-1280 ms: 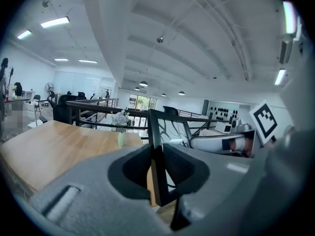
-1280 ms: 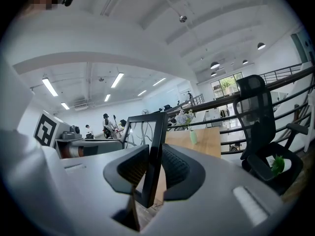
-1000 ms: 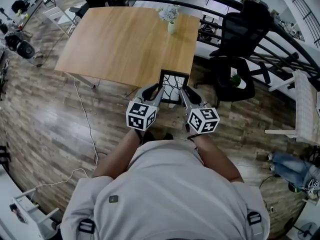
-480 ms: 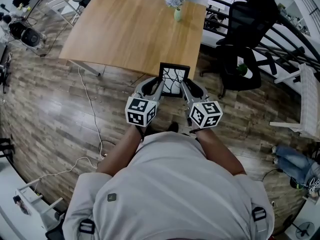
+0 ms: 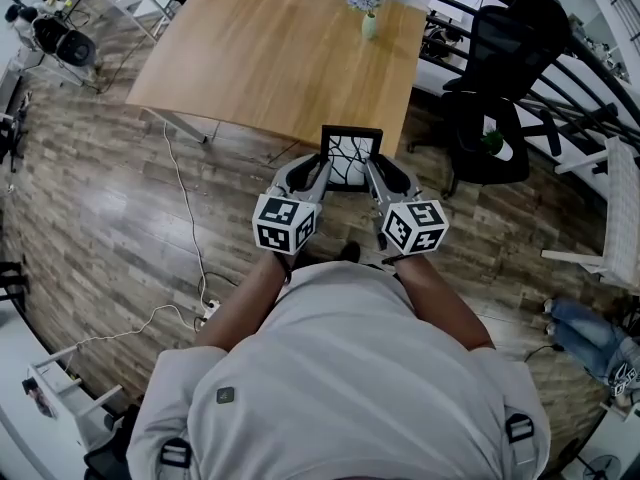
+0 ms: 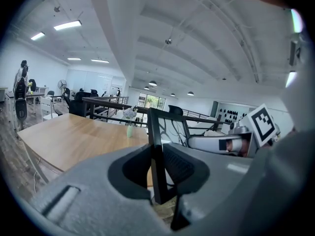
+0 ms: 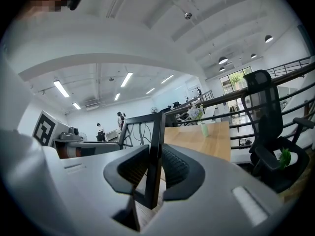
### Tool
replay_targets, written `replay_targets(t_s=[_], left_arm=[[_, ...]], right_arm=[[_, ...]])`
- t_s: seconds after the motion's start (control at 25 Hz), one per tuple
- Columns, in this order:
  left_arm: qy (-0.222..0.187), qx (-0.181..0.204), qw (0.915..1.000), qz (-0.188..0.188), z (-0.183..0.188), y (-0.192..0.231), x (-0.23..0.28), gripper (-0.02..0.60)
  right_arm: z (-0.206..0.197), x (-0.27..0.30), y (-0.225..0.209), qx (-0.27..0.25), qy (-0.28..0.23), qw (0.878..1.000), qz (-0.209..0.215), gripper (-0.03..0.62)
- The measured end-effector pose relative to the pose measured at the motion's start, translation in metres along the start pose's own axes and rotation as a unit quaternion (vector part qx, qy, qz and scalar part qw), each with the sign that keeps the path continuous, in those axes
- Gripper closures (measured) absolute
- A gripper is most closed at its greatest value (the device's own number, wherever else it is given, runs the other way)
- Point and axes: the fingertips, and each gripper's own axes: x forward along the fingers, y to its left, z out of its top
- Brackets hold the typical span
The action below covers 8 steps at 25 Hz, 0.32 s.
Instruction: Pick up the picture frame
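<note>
The black picture frame (image 5: 350,158), its insert printed with branching lines, hangs upright in the air just off the near edge of the wooden table (image 5: 270,58). My left gripper (image 5: 318,168) is shut on the frame's left side bar (image 6: 155,151). My right gripper (image 5: 378,171) is shut on its right side bar (image 7: 156,146). In the left gripper view the left gripper's (image 6: 156,171) ribbed pads press the black bar from both sides. The right gripper view shows the same for the right gripper (image 7: 153,176). The frame's lower edge is hidden behind the grippers in the head view.
A small vase of flowers (image 5: 368,8) stands at the table's far edge. A black office chair (image 5: 500,98) is to the right of the table, with a white rack (image 5: 620,218) further right. A white cable (image 5: 185,228) trails over the wood floor at left.
Both grippers have drawn the frame a little back from the table, toward the person. Both grips are unchanged.
</note>
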Motion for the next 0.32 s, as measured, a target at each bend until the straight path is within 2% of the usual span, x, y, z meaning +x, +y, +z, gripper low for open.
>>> replay_targets(t_s=[0.32], left_arm=[[0.0, 0.002, 1.0, -0.003, -0.004, -0.015, 0.011, 0.502]], right_arm=[[-0.002, -0.012, -0.015, 0.002, -0.004, 1.0, -0.003, 0.504]])
